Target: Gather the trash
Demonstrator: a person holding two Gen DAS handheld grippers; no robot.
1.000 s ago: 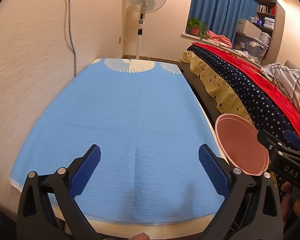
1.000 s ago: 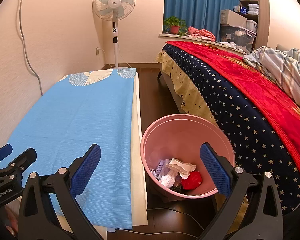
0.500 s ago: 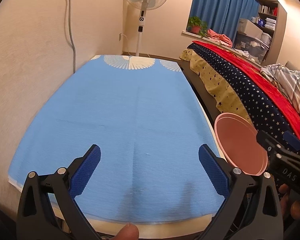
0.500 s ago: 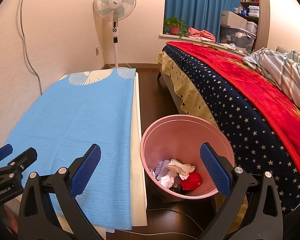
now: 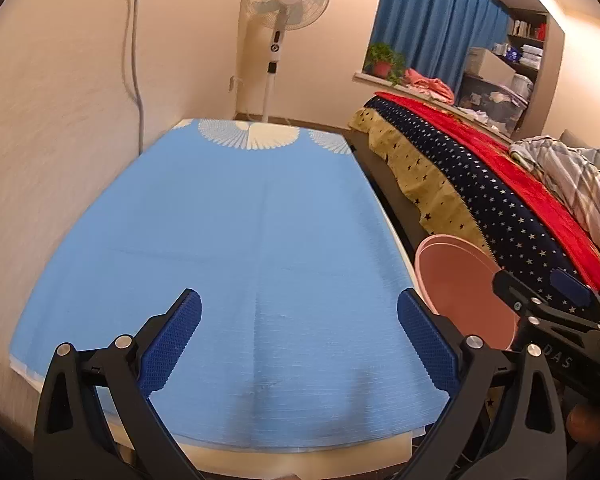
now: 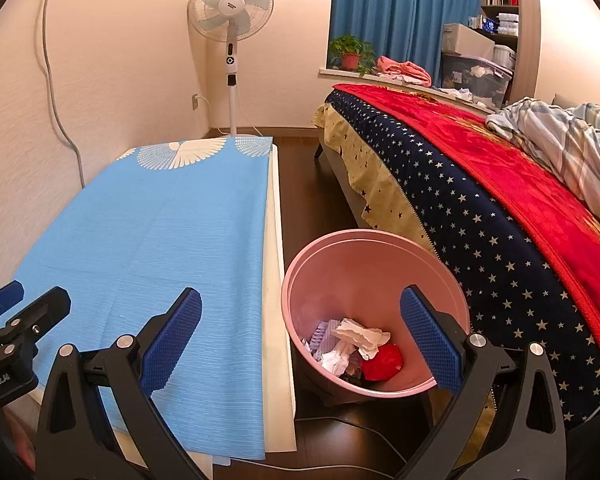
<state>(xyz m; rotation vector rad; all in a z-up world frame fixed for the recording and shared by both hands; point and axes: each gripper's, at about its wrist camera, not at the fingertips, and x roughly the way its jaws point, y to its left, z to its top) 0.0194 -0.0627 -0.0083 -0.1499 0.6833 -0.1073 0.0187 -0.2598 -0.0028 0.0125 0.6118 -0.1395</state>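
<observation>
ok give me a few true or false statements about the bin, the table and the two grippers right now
1. The pink bin stands on the floor between the table and the bed. True.
2. The bin is empty. False: crumpled white paper and a red wad lie in it.
3. The right gripper holds a piece of trash. False: it is open with nothing between its fingers.
4. The left gripper is open over the blue tablecloth. True.
5. A fan stands beyond the far end of the table. True.
</observation>
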